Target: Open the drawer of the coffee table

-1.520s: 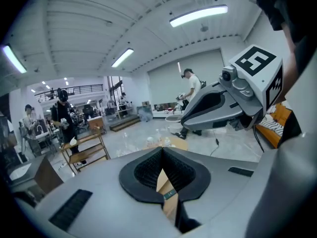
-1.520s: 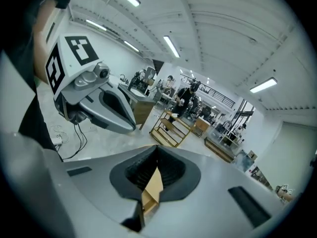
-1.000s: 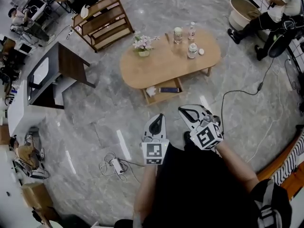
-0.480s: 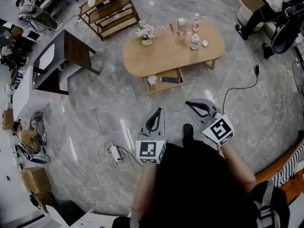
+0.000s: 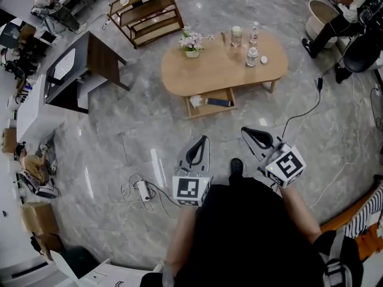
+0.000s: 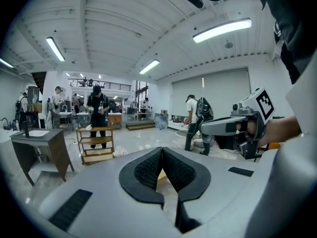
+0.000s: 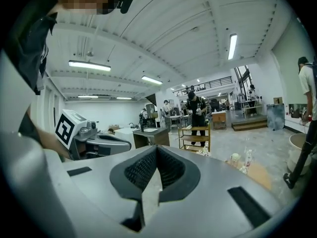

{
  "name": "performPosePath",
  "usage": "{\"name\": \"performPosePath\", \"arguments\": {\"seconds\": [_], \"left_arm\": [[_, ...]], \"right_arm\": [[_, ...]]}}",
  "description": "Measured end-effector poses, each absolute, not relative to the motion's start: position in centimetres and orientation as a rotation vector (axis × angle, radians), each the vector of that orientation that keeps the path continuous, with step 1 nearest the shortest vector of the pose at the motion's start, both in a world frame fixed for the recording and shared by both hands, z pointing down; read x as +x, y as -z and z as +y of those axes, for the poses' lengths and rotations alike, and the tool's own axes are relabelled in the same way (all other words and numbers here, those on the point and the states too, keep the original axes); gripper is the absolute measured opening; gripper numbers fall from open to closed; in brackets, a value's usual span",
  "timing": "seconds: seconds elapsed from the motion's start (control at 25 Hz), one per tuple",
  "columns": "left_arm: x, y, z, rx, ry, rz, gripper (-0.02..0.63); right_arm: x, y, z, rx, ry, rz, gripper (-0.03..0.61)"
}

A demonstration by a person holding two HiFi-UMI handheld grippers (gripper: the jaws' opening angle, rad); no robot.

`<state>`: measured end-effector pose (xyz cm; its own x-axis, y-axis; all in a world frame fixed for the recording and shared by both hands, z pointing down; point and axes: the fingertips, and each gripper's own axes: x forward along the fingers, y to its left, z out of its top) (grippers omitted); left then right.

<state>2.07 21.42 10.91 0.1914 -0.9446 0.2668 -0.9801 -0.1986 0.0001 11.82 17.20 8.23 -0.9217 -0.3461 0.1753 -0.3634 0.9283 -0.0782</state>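
The oval wooden coffee table stands on the marble floor well ahead of me. Its drawer is pulled out toward me, with a white item and a dark flat object inside. My left gripper is shut and empty, held close to my body, far from the table. Also shut and empty, my right gripper hovers beside it. In the left gripper view the left gripper has its pads pressed together; in the right gripper view the right gripper does too, with the table at lower right.
On the tabletop stand a flower pot, a jar and two bottles. A wooden shelf rack and a dark desk are at the left. A power strip with cable lies near my feet; a black cable runs right.
Both grippers have drawn back from the table and risen a little; the right one has rolled. The table with its open drawer now appears farther away and higher in the head view.
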Motion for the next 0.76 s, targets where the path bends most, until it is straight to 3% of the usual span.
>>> {"name": "performPosePath", "arguments": {"seconds": [0.76], "left_arm": [[4.0, -11.6, 22.8, 2.268, -0.311, -1.869, 0.014]], "right_arm": [[12.9, -8.5, 18.3, 0.496, -0.139, -2.921, 0.012]]}}
